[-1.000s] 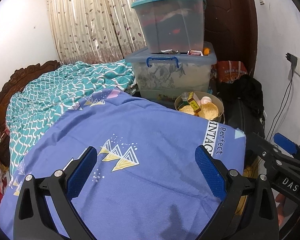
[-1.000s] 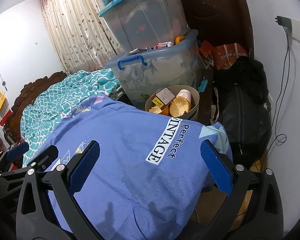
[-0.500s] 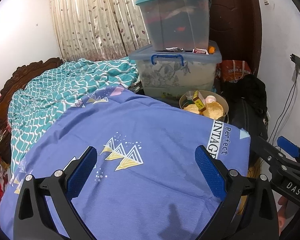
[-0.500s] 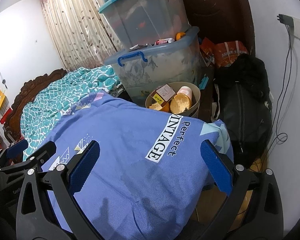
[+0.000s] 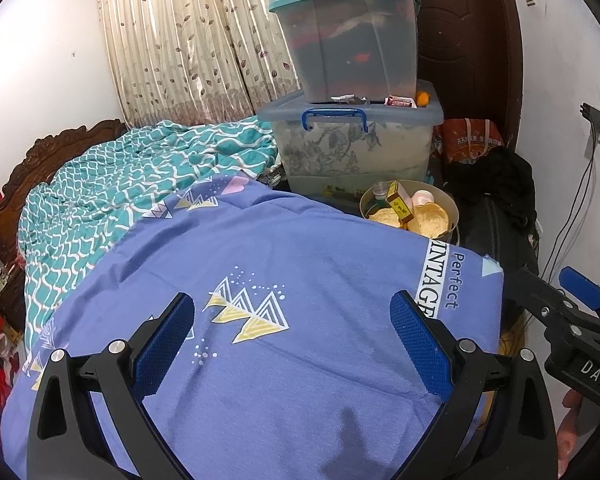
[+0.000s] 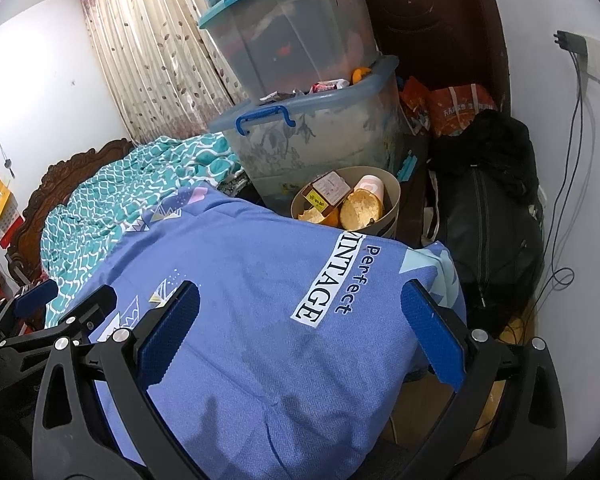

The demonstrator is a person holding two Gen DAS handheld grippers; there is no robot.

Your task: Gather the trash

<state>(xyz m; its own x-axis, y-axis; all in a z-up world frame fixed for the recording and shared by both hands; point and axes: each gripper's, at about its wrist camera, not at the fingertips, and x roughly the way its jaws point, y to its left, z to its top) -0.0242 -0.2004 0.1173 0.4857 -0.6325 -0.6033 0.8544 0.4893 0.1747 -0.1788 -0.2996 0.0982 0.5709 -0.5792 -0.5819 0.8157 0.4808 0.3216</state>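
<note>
Blue cloth fills the lower half of the left wrist view: a blue bedsheet [image 5: 300, 280] printed with yellow and white triangles and the words "Perfect VINTAGE". The left gripper [image 5: 292, 332] hangs above it with its jaws spread wide and nothing between the blue pads [image 5: 416, 336]. Beyond the far edge of the sheet stands a tan trash bin [image 5: 452, 204], just in front of a clear storage box with a blue handle [image 5: 356, 148]. Inside the bin lie a yellow carton [image 5: 399, 202], a pink cup [image 5: 422, 197] and pale round crusts [image 5: 428, 219]. A teal-lidded box [image 5: 352, 40] is stacked on the lower box, and small wrappers and an orange item [image 5: 422, 98] rest on the lower lid beside it. A teal patterned blanket [image 5: 120, 184] lies left of the sheet, against a carved wooden headboard [image 5: 32, 160]. At the right edge the right gripper [image 5: 572, 312] shows from the side, near a black bag [image 5: 496, 208].

In the right wrist view, the right gripper [image 6: 300, 328] is also spread wide and empty, over the same bedsheet [image 6: 240, 300]. The trash bin [image 6: 392, 200] sits just past the sheet's far corner, touching the base of the storage box [image 6: 320, 140]; the carton [image 6: 326, 190], cup [image 6: 370, 186] and crusts [image 6: 360, 210] are in it. The black bag [image 6: 488, 216] is right of the bin, with a red printed bag [image 6: 456, 108] behind it and cables [image 6: 576, 160] hanging from a wall socket. The left gripper [image 6: 40, 316] shows at the lower left edge; its opening cannot be judged from here.
</note>
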